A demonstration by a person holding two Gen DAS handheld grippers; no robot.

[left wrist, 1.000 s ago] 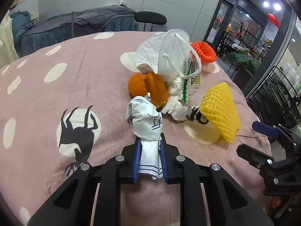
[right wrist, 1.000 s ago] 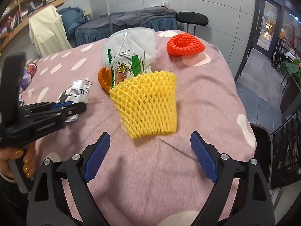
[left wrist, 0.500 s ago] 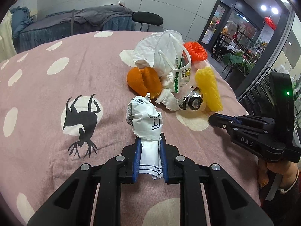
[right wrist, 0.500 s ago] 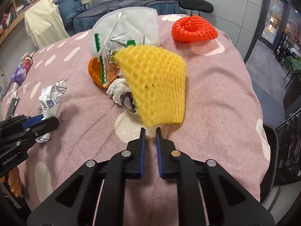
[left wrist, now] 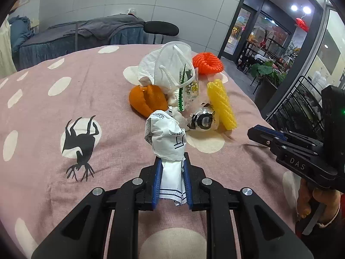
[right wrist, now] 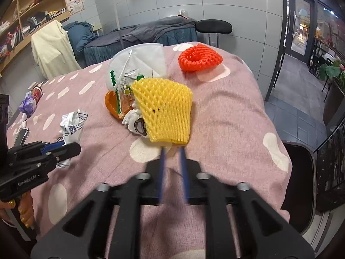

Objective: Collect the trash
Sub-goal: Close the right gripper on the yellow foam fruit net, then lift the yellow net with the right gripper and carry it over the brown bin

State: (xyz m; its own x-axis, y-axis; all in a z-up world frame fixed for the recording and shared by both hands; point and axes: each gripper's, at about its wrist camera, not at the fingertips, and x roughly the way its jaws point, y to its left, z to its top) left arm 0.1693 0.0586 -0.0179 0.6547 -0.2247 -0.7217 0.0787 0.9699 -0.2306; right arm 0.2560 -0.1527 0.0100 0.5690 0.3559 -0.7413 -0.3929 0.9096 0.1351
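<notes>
My left gripper (left wrist: 171, 161) is shut on a crumpled white paper wrapper (left wrist: 167, 138) with black print, held just above the pink spotted tablecloth (left wrist: 86, 82); the wrapper also shows in the right wrist view (right wrist: 72, 127). My right gripper (right wrist: 172, 150) is blurred, its jaws slightly parted, with its tips at the near edge of the yellow foam fruit net (right wrist: 166, 112). Whether it grips the net is unclear. The yellow net (left wrist: 222, 104) lies beside a trash pile: white face mask (left wrist: 168, 64), orange peel (left wrist: 147, 100), clear printed bag (left wrist: 189, 90), small can (left wrist: 202, 119).
A red foam net (right wrist: 199, 57) lies at the far side of the table. A phone (right wrist: 20, 136) and small items (right wrist: 30, 101) sit at the left edge. A black chair (right wrist: 213, 27) and a covered bed (right wrist: 140, 36) stand beyond the table. A dark bin (right wrist: 298, 181) stands at the right.
The right gripper went from wide open to nearly shut at the yellow net and is now blurred with a small gap. The left gripper keeps the wrapper and shifted slightly.
</notes>
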